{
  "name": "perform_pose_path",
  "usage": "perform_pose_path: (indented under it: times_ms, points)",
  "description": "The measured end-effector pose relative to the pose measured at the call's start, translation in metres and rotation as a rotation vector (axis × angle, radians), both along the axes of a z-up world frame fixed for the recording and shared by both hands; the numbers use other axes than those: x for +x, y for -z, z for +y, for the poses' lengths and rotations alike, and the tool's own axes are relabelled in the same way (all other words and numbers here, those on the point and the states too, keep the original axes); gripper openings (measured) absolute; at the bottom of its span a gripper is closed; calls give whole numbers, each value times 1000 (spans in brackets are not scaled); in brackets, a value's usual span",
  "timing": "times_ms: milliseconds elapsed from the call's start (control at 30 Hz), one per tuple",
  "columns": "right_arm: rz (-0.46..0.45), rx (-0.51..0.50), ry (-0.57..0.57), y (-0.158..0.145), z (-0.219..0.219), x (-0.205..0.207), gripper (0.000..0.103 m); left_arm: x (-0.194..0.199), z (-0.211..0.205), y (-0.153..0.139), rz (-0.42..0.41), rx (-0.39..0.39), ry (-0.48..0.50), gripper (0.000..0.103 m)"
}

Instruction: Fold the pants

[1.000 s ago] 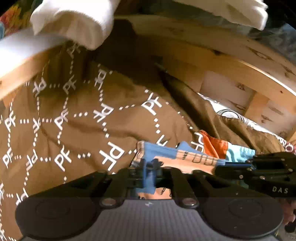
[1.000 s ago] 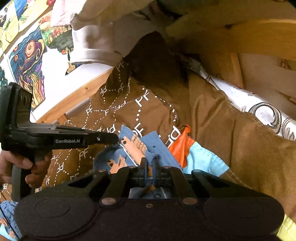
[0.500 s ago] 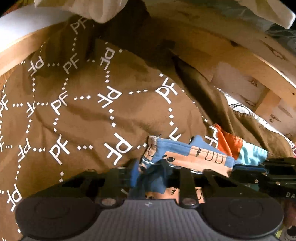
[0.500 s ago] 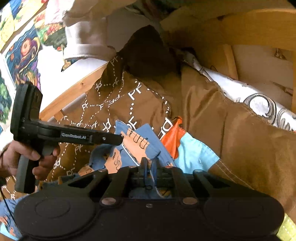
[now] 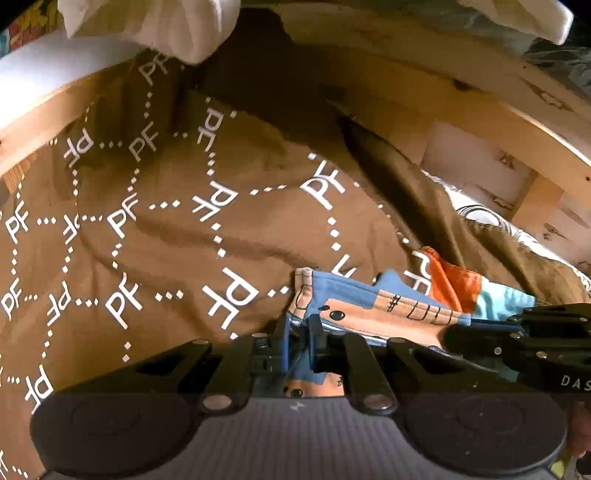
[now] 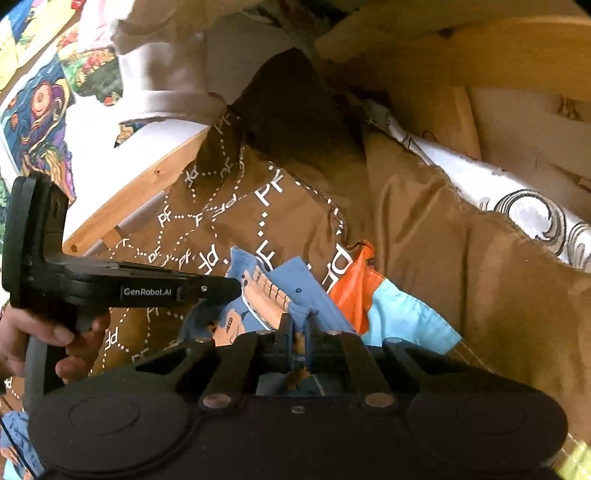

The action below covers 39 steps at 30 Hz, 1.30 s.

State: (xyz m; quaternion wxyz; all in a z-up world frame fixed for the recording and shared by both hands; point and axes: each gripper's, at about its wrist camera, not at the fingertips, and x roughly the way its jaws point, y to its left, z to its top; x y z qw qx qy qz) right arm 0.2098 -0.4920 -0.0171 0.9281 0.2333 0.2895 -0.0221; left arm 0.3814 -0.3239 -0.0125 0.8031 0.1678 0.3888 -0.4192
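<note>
Small blue pants (image 5: pixel 354 295) with a peach cartoon print lie rumpled on a brown blanket (image 5: pixel 166 240). My left gripper (image 5: pixel 299 328) has a fold of the blue cloth between its jaws, which are closing on it. In the right wrist view the pants (image 6: pixel 295 277) lie just ahead, and my right gripper (image 6: pixel 298 325) is shut on their near edge. The left gripper (image 6: pixel 236 290) reaches in from the left, its tip at the pants' left side, held by a person's hand (image 6: pixel 37 339). The right gripper (image 5: pixel 454 332) shows at the right of the left wrist view.
An orange and light-blue cloth (image 6: pixel 391 314) lies against the pants on the right. A wooden frame (image 5: pixel 406 92) curves around the back. White garments (image 5: pixel 166 26) hang over it. A white patterned sheet (image 6: pixel 517 199) shows past the blanket's right edge.
The left jaws widened around a bunched fold of blue cloth half a second ago and have narrowed on it again. The right gripper has kept its hold and place.
</note>
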Motion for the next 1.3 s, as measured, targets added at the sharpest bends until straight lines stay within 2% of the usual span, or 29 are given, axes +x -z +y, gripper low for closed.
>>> perform_pose_path:
  times_ms: [200, 367, 467, 600, 700, 767, 833, 933, 1000, 1100, 1133, 1300]
  points:
    - [-68, -45, -4, -13, 6, -21, 4, -18, 1, -18, -56, -40, 27, 9]
    - [-97, -42, 22, -26, 4, -46, 4, -37, -8, -31, -84, -52, 99, 9]
    - [-62, -23, 45, -24, 2, -56, 4, -45, -22, -22, -110, -8, 127, 10]
    - [19, -7, 71, -11, -3, -49, 5, -49, -42, 1, -144, 60, 111, 12]
    - [30, -48, 59, -9, -3, -46, 8, -49, -45, 6, -154, 62, 96, 17]
    - [15, -112, 41, -12, 2, -49, 22, -48, -39, 1, -172, 53, 89, 40]
    - [-23, -189, 27, -17, 6, -53, 37, -43, -24, -7, -194, 27, 62, 48]
    - [-84, -267, -4, -24, 9, -56, 38, -34, 15, -20, -157, -3, -22, 50]
    - [-115, -261, -69, -25, 9, -56, 38, -33, 49, -23, -152, 10, -82, 53]
    - [-83, -226, -208, -19, 10, -44, 38, -41, 103, -20, -146, 45, -166, 53]
    - [-66, -218, -238, -15, 10, -40, 38, -48, 127, -16, -144, 52, -222, 53]
    - [-5, -289, -245, -5, 9, -30, 38, -80, 226, 9, -14, 91, -445, 53]
